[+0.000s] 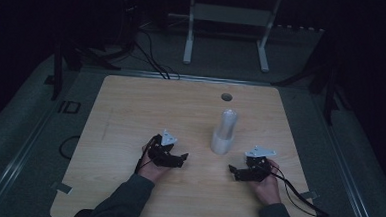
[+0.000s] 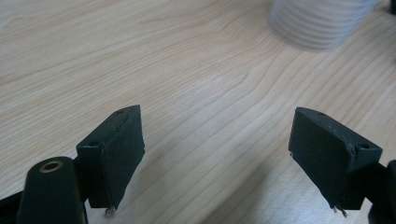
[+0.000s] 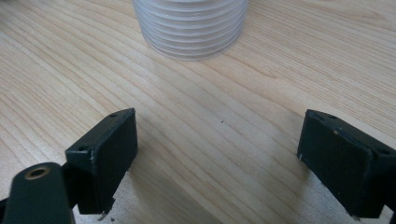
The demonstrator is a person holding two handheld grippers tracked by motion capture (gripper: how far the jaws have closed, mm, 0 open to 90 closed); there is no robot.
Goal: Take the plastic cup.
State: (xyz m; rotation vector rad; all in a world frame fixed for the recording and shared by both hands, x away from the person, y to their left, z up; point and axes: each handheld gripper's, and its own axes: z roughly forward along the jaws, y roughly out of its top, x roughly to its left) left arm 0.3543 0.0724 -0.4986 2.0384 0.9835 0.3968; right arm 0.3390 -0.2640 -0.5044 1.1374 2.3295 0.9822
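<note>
A stack of clear plastic cups stands rim-down on the wooden table, right of centre. My left gripper rests low over the table to the stack's left, jaws wide apart with only bare wood between them. In the left gripper view the stack's ribbed base sits at the top right, beyond the left gripper. My right gripper lies to the stack's lower right, also open and empty. In the right gripper view the stack stands straight ahead of the right gripper, a short way off.
A round cable hole sits in the table near its far edge. A white metal frame stands on the floor behind the table. Black cables run across the dark floor at the back left.
</note>
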